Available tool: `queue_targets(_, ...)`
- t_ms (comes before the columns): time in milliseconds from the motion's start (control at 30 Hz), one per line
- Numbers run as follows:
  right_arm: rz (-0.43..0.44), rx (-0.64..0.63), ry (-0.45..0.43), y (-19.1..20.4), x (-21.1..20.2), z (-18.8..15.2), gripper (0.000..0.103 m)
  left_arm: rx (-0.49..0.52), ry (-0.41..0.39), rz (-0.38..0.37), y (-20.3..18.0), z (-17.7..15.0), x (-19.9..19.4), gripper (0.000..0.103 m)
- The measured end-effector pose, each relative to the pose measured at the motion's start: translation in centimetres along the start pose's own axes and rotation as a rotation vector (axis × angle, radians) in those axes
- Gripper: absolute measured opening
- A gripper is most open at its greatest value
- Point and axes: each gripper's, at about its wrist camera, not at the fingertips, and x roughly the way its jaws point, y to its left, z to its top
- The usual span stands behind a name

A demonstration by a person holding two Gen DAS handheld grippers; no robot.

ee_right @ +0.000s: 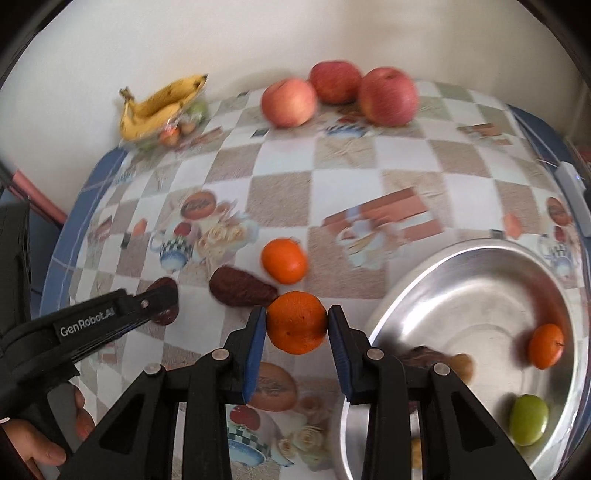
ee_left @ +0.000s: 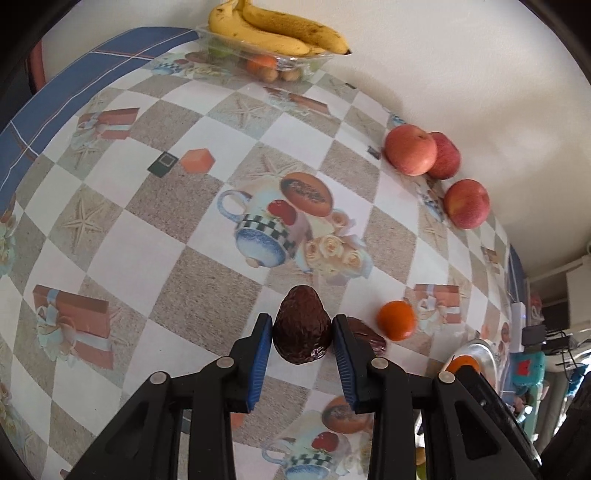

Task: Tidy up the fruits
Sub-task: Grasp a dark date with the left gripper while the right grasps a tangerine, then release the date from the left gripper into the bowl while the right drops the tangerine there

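Observation:
My left gripper (ee_left: pixel 303 326) is shut on a dark brown avocado (ee_left: pixel 302 326), held just above the patterned tablecloth; it also shows in the right wrist view (ee_right: pixel 162 301). My right gripper (ee_right: pixel 296 321) is shut on an orange tangerine (ee_right: pixel 297 322). A second avocado (ee_right: pixel 242 288) and another tangerine (ee_right: pixel 284 260) lie on the cloth beyond it. A metal bowl (ee_right: pixel 461 280) at the right holds a tangerine (ee_right: pixel 546 346), a green fruit (ee_right: pixel 529 419) and other partly hidden fruit. Three red apples (ee_right: pixel 338 92) sit at the far edge.
A clear plastic tray (ee_left: pixel 266 59) with bananas (ee_left: pixel 277 31) and small fruits stands in the far corner by the white wall. The table's blue cloth border (ee_left: pixel 55 103) marks the left edge. Clutter lies beyond the table's right edge (ee_left: pixel 535 343).

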Motion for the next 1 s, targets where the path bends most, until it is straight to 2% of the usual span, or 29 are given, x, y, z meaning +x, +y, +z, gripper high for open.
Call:
queue_targets(133, -0.017, 0.049, -0.033, -1.8, -1.5, 0.3, 0.036, 0.055, 0.008, -0.037, -2.0, -0.7, -0.2, 0.036)
queue_targets(233, -0.061, 0.099, -0.047, -3.6, -2.6, 0.5, 0.036, 0.118, 0.028, -0.066, -4.1, -1.7, -0.1, 0.036)
queue_targets(433, -0.166, 0.223, -0.045, -8.8, -3.8, 0.0, 0.036, 0.264, 0.114, -0.136, -8.9, -4.9, 0.9, 0.036)
queue_targets(600, -0.174, 0.325, -0.043, -12.1, -4.7, -1.0, 0.036, 0.374, 0.176, -0.184, -11.9, -7.3, 1.4, 0.037)
queue_targets(733, -0.181, 0.345, -0.052, -12.8, -5.2, -1.2, 0.036, 0.379, 0.227, -0.201, -12.1, -7.9, 2.1, 0.039)
queue_targets(833, -0.178, 0.354, -0.048, -12.9, -5.2, -1.3, 0.037, 0.355, 0.243, -0.192, -11.7, -7.8, 2.5, 0.053)
queue_targets(1000, -0.173, 0.350, -0.024, -12.7, -4.7, -1.4, 0.037, 0.328, 0.229, -0.164, -10.8, -7.3, 2.5, 0.054)
